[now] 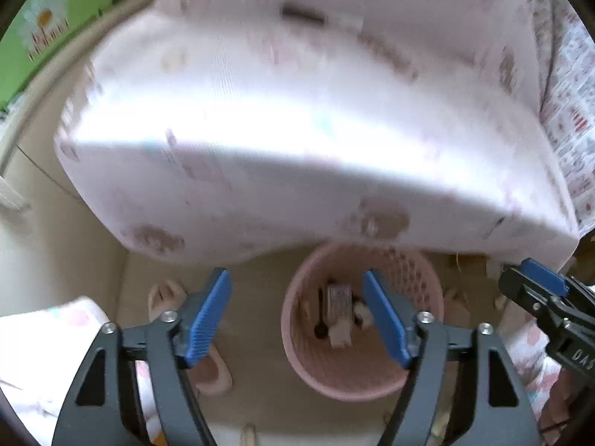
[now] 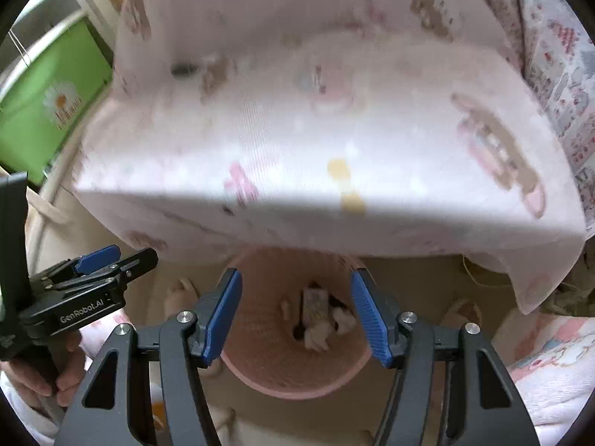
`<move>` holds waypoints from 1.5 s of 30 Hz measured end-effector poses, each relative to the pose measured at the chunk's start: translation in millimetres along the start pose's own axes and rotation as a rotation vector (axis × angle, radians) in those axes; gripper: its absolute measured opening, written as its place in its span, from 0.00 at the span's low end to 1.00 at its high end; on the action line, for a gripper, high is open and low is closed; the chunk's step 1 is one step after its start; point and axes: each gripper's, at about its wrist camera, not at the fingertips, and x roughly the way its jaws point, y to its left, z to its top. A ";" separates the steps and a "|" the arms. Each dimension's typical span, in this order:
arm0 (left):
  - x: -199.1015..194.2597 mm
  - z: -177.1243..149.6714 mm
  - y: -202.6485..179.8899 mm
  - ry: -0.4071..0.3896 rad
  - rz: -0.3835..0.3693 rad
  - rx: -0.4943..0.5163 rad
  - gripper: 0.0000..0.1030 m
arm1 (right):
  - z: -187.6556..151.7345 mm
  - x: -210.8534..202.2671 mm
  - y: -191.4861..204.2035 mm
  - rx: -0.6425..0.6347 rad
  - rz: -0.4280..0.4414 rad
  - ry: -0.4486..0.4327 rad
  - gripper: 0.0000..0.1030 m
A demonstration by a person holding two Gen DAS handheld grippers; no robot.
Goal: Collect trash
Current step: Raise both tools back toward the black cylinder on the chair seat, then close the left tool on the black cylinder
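Note:
A pink perforated bin [image 1: 334, 375] stands on the beige floor at the foot of the bed. Inside lie crumpled white tissues and a small patterned packet [image 1: 339, 306]. My left gripper [image 1: 295, 278] hangs above the bin's left side, open, with nothing between its blue pads. The right gripper [image 1: 535, 278] shows at the right edge of this view. In the right wrist view the bin [image 2: 260, 364] sits straight below my right gripper [image 2: 296, 275], which is open and empty. The same trash [image 2: 316, 316] rests on the bin's bottom. The left gripper [image 2: 111, 260] is at the left, held by a hand [image 2: 41, 375].
A bed with a pink patterned sheet [image 1: 297, 130] overhangs the bin's far rim. Pale slippers [image 1: 163, 297] lie on the floor left of the bin, another slipper [image 2: 463, 310] to its right. A green box with a daisy [image 2: 55, 104] stands at the far left.

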 end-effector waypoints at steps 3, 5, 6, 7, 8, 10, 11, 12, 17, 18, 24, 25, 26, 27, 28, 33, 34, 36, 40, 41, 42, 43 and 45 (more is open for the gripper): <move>-19.0 2.2 -2.5 -0.103 0.012 0.015 0.80 | 1.8 -21.7 3.1 -0.013 0.011 -0.101 0.62; -30.6 3.4 -4.1 -0.172 0.039 0.032 0.85 | 2.3 -36.3 10.2 -0.049 0.007 -0.167 0.62; -36.5 3.4 -5.2 -0.206 0.058 0.044 0.88 | 2.6 -43.4 13.6 -0.071 -0.003 -0.200 0.62; -41.5 3.0 -7.2 -0.233 0.075 0.053 0.90 | 2.4 -49.3 17.2 -0.090 -0.019 -0.232 0.62; -45.6 4.5 -7.6 -0.259 0.087 0.060 0.93 | 4.3 -57.4 18.1 -0.109 -0.032 -0.261 0.62; -51.3 9.3 -8.2 -0.288 0.084 0.071 0.94 | 8.2 -64.6 21.4 -0.128 -0.047 -0.297 0.64; -52.6 13.3 -8.1 -0.292 0.084 0.072 0.95 | 14.1 -66.7 24.5 -0.127 -0.058 -0.308 0.66; -53.5 19.0 -7.0 -0.293 0.083 0.072 0.95 | 16.9 -68.9 25.3 -0.127 -0.065 -0.313 0.66; -60.6 55.8 1.3 -0.266 0.054 0.051 0.95 | 57.8 -69.5 29.3 -0.153 -0.111 -0.305 0.66; -63.3 64.5 5.9 -0.260 0.050 0.041 0.95 | 65.7 -69.5 28.7 -0.160 -0.120 -0.303 0.66; -70.4 126.3 25.8 -0.302 0.079 0.025 0.95 | 121.4 -66.2 24.6 -0.153 -0.111 -0.317 0.70; -68.9 135.5 27.2 -0.304 0.078 0.031 0.95 | 126.4 -65.5 24.0 -0.156 -0.113 -0.320 0.70; -65.8 143.9 28.6 -0.300 0.063 0.040 0.95 | 132.7 -64.9 24.2 -0.162 -0.122 -0.329 0.70; -61.3 151.0 30.2 -0.294 0.043 0.047 0.95 | 139.9 -64.3 24.1 -0.173 -0.131 -0.341 0.70; -56.9 155.1 31.6 -0.293 0.035 0.051 0.95 | 143.9 -63.4 24.3 -0.182 -0.137 -0.350 0.70; -29.3 164.2 37.2 -0.302 0.052 0.102 0.94 | 155.9 -47.4 13.9 -0.176 -0.167 -0.368 0.70; -22.7 163.4 37.8 -0.284 0.044 0.113 0.92 | 154.8 -44.0 9.5 -0.159 -0.165 -0.364 0.70; -11.3 163.6 38.9 -0.240 0.011 0.107 0.86 | 153.9 -32.1 -1.0 -0.113 -0.167 -0.337 0.70; 1.9 168.9 29.0 -0.244 0.009 0.150 0.86 | 158.6 -19.3 -8.0 -0.093 -0.184 -0.302 0.70; 5.4 170.5 24.9 -0.247 0.024 0.172 0.86 | 160.0 -18.3 -8.2 -0.092 -0.190 -0.308 0.70; 9.6 172.1 21.0 -0.245 0.030 0.195 0.86 | 160.9 -17.5 -8.0 -0.094 -0.191 -0.308 0.70; 13.9 174.4 17.8 -0.240 0.028 0.215 0.86 | 161.7 -16.1 -7.6 -0.099 -0.192 -0.306 0.70; 22.6 179.2 11.5 -0.227 0.015 0.261 0.84 | 162.3 -14.2 -6.5 -0.105 -0.194 -0.302 0.70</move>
